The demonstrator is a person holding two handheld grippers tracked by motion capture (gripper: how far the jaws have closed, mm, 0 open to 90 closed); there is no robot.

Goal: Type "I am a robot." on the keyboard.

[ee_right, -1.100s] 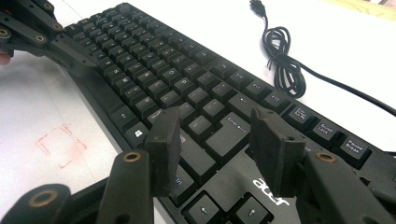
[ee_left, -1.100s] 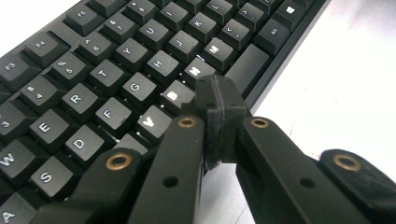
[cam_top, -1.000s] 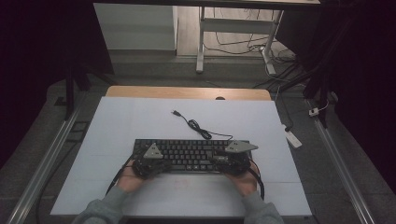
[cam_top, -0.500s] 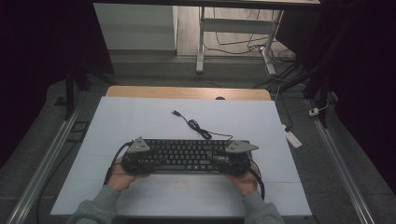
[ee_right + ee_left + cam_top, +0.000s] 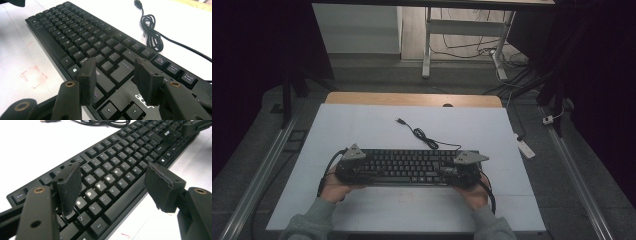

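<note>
Your left gripper (image 5: pixel 112 187) and right gripper (image 5: pixel 116 81) hover with fingers spread, pinching nothing, the keyboard (image 5: pixel 407 166) directly beneath on the counter (image 5: pixel 362 125). You're probably positioning to grasp; next, straddle each end's edges.

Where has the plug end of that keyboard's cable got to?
In the high view the USB plug lies on the white table top, behind the keyboard and a little left of centre, its coiled cable running back toward the keyboard's right end.

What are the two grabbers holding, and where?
Nothing is held. The left gripper stands open above the left end of the keyboard, and the right gripper stands open above its right end, with only keys showing between the pads.
</note>
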